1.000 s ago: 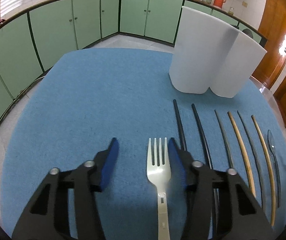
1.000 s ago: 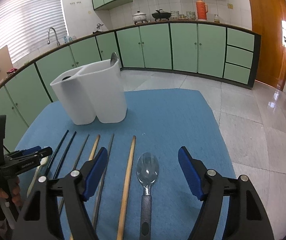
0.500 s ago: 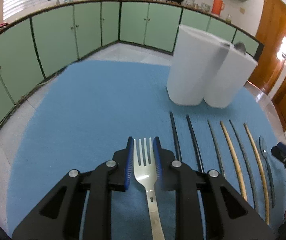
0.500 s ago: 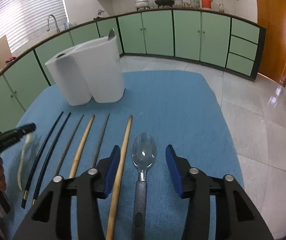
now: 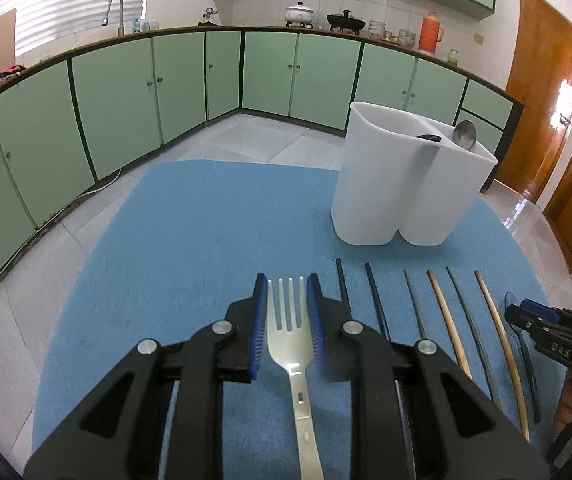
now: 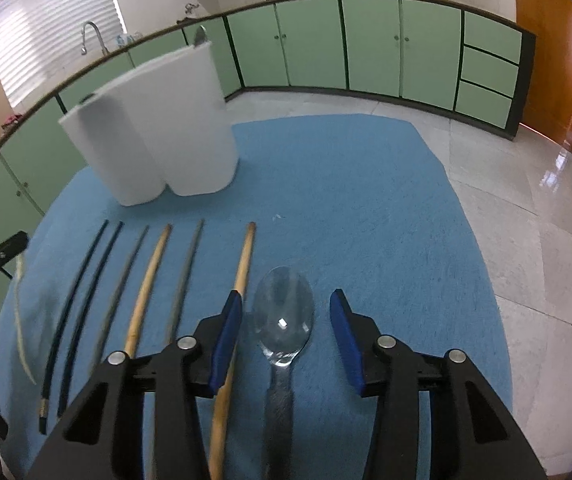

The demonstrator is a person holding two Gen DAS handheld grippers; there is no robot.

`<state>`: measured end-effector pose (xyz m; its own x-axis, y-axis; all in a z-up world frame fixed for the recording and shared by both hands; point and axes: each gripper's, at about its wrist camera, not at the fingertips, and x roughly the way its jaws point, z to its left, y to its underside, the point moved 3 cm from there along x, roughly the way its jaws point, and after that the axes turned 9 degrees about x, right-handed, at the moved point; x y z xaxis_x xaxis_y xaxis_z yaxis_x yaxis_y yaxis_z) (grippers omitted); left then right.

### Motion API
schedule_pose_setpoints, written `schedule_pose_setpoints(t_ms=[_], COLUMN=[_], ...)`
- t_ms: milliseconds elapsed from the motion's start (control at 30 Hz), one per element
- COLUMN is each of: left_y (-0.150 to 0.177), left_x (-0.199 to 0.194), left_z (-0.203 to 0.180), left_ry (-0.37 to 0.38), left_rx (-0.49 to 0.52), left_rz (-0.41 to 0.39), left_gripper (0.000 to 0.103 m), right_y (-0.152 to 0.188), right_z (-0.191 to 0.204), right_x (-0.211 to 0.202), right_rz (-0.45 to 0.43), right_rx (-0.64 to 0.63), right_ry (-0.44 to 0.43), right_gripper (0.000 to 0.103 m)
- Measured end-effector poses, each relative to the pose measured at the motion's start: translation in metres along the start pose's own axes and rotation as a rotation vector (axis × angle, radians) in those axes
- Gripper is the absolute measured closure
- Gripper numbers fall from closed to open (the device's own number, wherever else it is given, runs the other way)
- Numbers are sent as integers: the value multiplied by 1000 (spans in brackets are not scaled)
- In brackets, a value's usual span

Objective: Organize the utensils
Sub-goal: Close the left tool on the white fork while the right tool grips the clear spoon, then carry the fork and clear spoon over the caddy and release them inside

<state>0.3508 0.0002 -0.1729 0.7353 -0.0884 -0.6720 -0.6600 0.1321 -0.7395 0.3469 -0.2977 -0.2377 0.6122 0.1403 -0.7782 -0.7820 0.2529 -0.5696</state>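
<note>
Fork (image 5: pixel 289 320) pinched flat between our left gripper (image 5: pixel 286 312) pads, just clear of the blue mat (image 5: pixel 205 240). Let's keep it level and carry it to the white holder (image 5: pixel 390 184). Our right gripper (image 6: pixel 286 316) straddles the spoon (image 6: pixel 283 320), jaws spread, not yet pressing. The left view looks into the holder, one spoon already standing inside; the right view shows only its outer wall.

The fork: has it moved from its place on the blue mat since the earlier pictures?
Yes. The fork, clamped in the left tool, has lifted off the blue mat, while the chopsticks beside it stay flat.
</note>
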Motion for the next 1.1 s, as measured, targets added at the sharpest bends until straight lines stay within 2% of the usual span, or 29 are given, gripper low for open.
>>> schedule_pose_setpoints(t_ms=[233,333,500,733,1100], left_y=[-3,-2,-3,-4,-16], left_x=[-1,-3,-6,-18,-45], left_z=[-2,0,0,2,-1], left_ry=[9,11,13,7,16], left_rx=[6,10,13,18,29], left_rz=[-13,-18,-27,-71,-161], left_gripper=[84,84,84,84,84], right_y=[-5,-5,-4,-5,-13], right_z=[6,7,7,-1,8], right_x=[11,13,8,-34,-98], right_rz=[16,16,5,-104,-260], right_rx=[-32,-48,-41,0,-18], right_ry=[36,63,50,-56,-130], right_gripper=[64,71,71,71,72])
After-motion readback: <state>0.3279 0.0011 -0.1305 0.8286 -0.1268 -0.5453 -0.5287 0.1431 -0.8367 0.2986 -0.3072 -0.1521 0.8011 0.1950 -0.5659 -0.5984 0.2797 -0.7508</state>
